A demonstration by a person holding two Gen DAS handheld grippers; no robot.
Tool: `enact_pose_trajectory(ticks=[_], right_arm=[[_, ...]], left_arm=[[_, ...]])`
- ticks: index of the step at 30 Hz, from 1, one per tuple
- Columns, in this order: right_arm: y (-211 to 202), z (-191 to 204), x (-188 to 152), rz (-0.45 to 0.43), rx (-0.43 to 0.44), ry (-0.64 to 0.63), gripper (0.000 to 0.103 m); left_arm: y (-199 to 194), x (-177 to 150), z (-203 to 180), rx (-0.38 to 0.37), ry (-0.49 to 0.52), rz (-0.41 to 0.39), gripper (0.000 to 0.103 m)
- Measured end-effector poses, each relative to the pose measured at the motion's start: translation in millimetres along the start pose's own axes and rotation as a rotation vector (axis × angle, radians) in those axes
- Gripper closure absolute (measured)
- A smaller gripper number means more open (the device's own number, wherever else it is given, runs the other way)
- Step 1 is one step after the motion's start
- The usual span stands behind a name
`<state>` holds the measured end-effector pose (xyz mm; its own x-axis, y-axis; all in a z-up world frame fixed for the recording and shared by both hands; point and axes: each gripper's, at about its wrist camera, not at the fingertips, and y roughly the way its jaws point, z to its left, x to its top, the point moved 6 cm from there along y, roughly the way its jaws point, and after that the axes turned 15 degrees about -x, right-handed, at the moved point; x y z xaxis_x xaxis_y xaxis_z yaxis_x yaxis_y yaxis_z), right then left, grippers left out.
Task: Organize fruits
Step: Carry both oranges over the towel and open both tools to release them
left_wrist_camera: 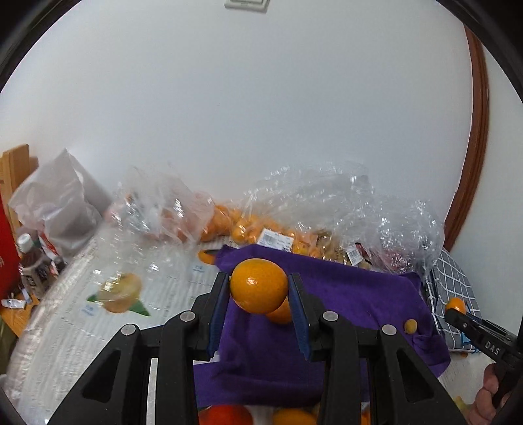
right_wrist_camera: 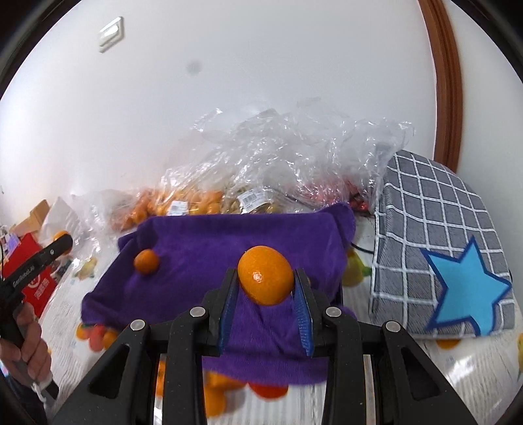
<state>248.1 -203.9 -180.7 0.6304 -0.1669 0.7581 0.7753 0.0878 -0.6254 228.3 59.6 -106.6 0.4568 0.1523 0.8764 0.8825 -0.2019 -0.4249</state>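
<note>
Left gripper (left_wrist_camera: 259, 287): jaws clamped on orange (left_wrist_camera: 258, 285), above purple cloth (left_wrist_camera: 343, 314). Right gripper (right_wrist_camera: 265, 281): jaws gripping second orange (right_wrist_camera: 264, 275), above same cloth.

— Behind everything? Plain white wall (left_wrist_camera: 245, 114), with a white switch plate (left_wrist_camera: 247, 4) mounted high.
— And rightward? Curved brown wooden frame (right_wrist_camera: 446, 81). Wooden furniture (left_wrist_camera: 14, 166) at far left.
</note>
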Motion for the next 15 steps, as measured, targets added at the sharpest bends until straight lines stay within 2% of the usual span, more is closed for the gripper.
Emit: enact_pose_trajectory(ticks=[6,15], right_arm=[[28.4,-2.0,-13.5,0.055,0.008,0.006,0.07],[63.1,-7.7,-35.5,0.181,-0.026,0.015,0.07]], left_arm=[[25.5,-21.5,8.0,-0.002,-0.014,0.079,0.069],[35.5,-27.9,15.8,-0.124,-0.108,0.089,0.069]])
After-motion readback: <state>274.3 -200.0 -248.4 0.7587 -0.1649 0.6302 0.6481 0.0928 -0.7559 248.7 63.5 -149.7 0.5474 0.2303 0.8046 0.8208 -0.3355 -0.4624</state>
